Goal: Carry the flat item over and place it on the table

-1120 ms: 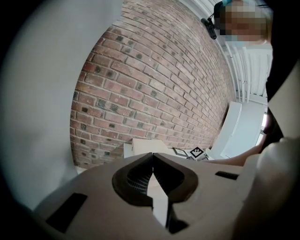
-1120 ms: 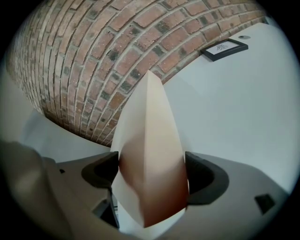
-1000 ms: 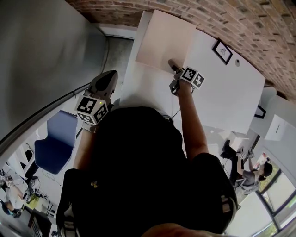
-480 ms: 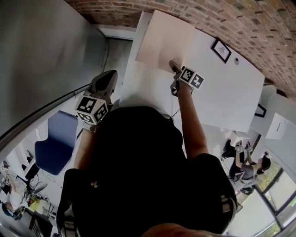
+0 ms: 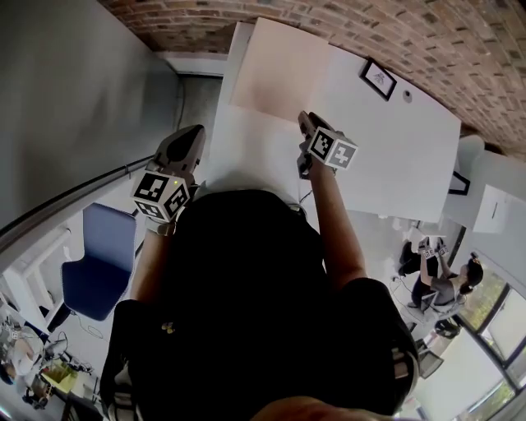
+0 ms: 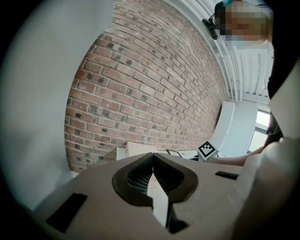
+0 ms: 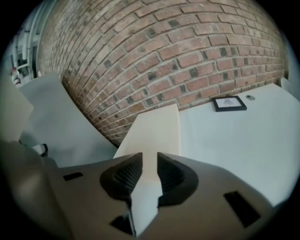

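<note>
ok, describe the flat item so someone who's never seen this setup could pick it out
Find the white table pushed against the brick wall. On its left end, close to the wall, lies a large flat rectangular panel. It is pale beige against the white top, and far bigger than the small black-framed picture further right.

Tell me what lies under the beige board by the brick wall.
The white table lies beneath the beige board; anything between them is covered.
</note>
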`<state>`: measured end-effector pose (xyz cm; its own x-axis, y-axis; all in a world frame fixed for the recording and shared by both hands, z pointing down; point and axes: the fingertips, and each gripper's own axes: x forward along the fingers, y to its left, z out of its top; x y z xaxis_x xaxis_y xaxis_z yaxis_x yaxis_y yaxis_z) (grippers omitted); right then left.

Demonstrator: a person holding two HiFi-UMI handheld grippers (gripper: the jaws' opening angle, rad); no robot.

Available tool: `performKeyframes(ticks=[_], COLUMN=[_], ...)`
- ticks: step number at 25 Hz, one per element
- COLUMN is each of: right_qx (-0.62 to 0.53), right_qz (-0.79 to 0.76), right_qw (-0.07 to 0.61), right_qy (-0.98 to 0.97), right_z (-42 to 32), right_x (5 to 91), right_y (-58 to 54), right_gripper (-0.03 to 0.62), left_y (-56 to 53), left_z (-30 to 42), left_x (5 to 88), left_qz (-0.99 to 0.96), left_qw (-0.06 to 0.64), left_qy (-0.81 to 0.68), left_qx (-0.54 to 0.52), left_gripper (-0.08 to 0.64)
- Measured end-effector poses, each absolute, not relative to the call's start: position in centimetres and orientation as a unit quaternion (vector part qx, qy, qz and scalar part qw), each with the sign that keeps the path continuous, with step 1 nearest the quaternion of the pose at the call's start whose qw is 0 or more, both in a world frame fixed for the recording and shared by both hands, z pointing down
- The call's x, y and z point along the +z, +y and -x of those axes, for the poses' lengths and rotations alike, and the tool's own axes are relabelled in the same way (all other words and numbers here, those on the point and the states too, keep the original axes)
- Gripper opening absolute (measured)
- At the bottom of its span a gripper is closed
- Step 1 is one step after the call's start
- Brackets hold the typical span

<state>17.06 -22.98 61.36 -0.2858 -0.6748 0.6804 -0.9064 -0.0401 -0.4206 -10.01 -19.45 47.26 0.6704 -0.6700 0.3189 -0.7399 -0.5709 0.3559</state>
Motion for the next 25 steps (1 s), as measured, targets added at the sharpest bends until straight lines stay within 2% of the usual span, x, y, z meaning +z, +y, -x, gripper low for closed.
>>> performKeyframes(ticks=[2,4,12,25], right_qx=[0.391,0.355,0.231,0.129], right_qz=[-0.582,-0.578,-0.553,-0.519], right_qw=[0.144,0.152,0.14,0.091], right_qy=[-0.698,-0.718,-0.788,-0.84], right_z=[-16.7,-16.1,-13.8,-13.5], right_x=[59.4,57.4,49.4,40.2], right_y=[-22.5,-22.0,-19.8,-14.2], right_gripper=[0.032,0.011,0.011,0.011], left_y=[-19.1,-18.7,-17.7,-16.3], left_z=[9.5,9.0,6.5,2.5], left_x=[46.9,46.4,44.1,40.4], left_qz=[-0.887,-0.892,-0.91,-0.93], left_qw=[0.232,0.227,0.195,0.14], left_qy=[-0.393,-0.385,-0.36,-0.338], left_qx=[0.073,0.073,0.061,0.043], left_gripper=[0.005,0.005,0.005,0.005])
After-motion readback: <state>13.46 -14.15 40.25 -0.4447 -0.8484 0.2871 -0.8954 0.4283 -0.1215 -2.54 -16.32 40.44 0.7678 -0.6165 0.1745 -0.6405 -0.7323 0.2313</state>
